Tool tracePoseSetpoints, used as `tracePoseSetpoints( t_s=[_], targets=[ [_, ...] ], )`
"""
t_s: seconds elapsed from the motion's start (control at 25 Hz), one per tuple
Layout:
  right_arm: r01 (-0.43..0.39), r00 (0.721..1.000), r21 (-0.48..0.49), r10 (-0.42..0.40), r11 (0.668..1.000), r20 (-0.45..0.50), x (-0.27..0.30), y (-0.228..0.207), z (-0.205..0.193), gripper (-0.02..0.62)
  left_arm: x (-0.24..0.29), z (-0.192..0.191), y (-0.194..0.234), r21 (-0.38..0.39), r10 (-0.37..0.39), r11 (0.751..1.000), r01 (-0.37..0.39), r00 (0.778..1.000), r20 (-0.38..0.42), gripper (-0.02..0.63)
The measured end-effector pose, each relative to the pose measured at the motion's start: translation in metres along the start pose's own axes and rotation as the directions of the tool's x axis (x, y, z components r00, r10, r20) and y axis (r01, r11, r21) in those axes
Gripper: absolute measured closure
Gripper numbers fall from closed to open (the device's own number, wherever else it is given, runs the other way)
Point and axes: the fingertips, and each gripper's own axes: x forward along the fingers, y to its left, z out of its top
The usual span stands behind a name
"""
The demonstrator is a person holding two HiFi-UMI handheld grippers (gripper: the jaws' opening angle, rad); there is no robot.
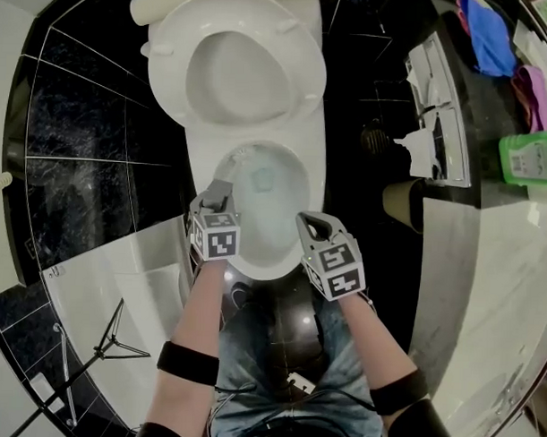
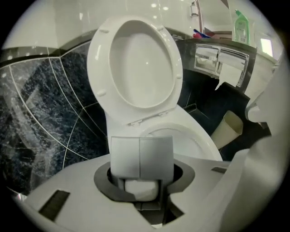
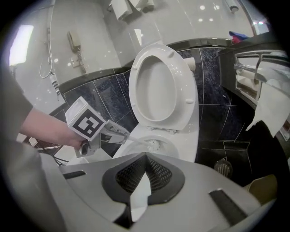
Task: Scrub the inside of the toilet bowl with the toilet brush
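"Which hand has the brush?"

"My left. The left gripper (image 1: 219, 191) is clamped on the toilet brush (image 2: 141, 156) by its white handle. The jaws stand partway in because the handle fills the gap between them. I've got it tipped steeply down so the bristle head (image 3: 153, 145) reaches below the rim."

"And the other hand?"

"The right gripper (image 1: 316, 225) holds nothing and its jaws are closed together. It hangs just over the near edge, I'd say only to be out of the brush's sweep."

"So the head is in the water?"

"It's inside the toilet bowl (image 1: 308, 192), towards my left side. I can't tell whether the bristles are pressing on the porcelain."

"Anything in the way?"

"No. The seat (image 2: 99, 59) stands upright at the back, so the whole rim is open for scrubbing. The paper holder (image 1: 436, 102) on the dark wall is well apart."
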Motion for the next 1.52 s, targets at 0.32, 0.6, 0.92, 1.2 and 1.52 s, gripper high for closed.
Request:
tracePoseSetpoints(
  t_s=[0.32,0.6,0.92,1.2,1.52],
  targets=[
    [0.037,0.999,0.044,-0.037,0.998,0.000,-0.023,-0.037,-0.016,0.589,0.013,0.028,-0.071,0.182,-0.058,0.982,0.053,0.998,0.022,0.460],
    [0.047,0.999,0.065,-0.047,0.997,-0.006,-0.041,-0.053,-0.023,0.589,-0.004,0.025,-0.118,0.362,-0.102,0.928,0.091,0.995,0.013,0.460],
    [0.042,0.999,0.077,-0.041,0.996,-0.013,-0.064,-0.054,-0.015,0.589,-0.029,-0.001,-0.167,0.621,-0.168,0.763,0.176,0.983,-0.071,0.460],
    [0.033,0.999,0.074,-0.032,0.997,-0.026,-0.077,-0.050,-0.011,0.589,-0.073,-0.045,-0.194,0.753,-0.213,0.606,0.256,0.965,-0.156,0.460],
    [0.010,0.998,0.049,-0.007,0.999,-0.056,-0.080,-0.028,-0.006,0.589,-0.117,-0.108,-0.181,0.699,-0.221,0.621,0.354,0.935,-0.277,0.460]
  ],
)
